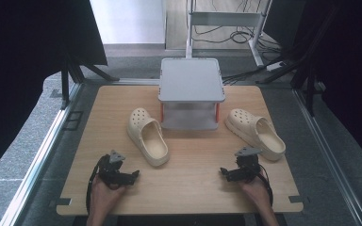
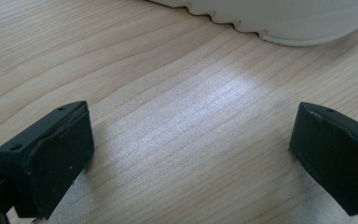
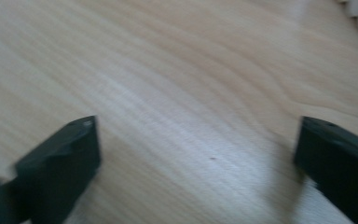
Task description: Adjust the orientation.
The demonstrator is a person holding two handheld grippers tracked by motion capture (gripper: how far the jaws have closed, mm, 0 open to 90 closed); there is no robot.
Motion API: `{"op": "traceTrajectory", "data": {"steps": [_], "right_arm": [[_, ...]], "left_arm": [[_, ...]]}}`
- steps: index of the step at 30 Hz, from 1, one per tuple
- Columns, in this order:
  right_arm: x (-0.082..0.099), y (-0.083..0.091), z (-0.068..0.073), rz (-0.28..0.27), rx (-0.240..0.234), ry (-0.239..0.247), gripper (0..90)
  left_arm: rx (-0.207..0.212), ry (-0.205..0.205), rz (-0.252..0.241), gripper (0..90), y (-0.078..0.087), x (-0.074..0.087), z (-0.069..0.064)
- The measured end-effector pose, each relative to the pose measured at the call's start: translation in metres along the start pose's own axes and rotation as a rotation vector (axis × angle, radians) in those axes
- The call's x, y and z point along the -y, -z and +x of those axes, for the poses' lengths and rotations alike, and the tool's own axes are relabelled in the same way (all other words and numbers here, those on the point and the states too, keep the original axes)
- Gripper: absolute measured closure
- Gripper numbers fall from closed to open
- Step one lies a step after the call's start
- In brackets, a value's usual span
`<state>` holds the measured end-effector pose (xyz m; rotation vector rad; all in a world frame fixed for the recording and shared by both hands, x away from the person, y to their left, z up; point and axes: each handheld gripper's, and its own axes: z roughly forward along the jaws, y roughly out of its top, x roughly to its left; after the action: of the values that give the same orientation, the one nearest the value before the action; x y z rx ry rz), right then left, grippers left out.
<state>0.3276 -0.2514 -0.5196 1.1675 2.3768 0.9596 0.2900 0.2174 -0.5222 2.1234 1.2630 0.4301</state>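
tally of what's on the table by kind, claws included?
Cream clogs: 2, left clog, right clog
Grey two-tier stand: 1
Claws: 2, left claw, right claw, both open and empty
Total: 5

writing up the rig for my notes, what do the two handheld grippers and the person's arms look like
Both the left gripper and right gripper are black, boxy handheld tools. Each carries a grey three-cornered plate on top and trails a thin black cable looping back past the wrist. Up close, each has two chunky black jaws with flat, scuffed pads and small screw holes at the tips. The forearms are bare, with no sleeves in view.
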Motion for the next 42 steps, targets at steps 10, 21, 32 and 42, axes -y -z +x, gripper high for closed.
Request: {"op": "traceTrajectory", "data": {"steps": [10, 21, 32, 42], "right_arm": [[0.0, 0.0, 0.0, 0.0, 0.001, -0.002, 0.0], [0.0, 0.0, 0.001, 0.002, 0.01, -0.01, 0.0], [-0.007, 0.004, 0.0, 0.051, -0.001, -0.043, 6.5], [-0.022, 0.014, 0.003, 0.057, -0.068, -0.021, 12.8]], "left_arm": [[0.0, -0.002, 0.0, 0.0, 0.0, 0.0, 0.0], [-0.001, -0.003, 0.002, 0.0, 0.0, -0.001, 0.0], [-0.001, -0.002, 0.002, 0.0, 0.0, -0.001, 0.0], [-0.001, -0.002, 0.002, 0.0, 0.0, -0.001, 0.0]]}}
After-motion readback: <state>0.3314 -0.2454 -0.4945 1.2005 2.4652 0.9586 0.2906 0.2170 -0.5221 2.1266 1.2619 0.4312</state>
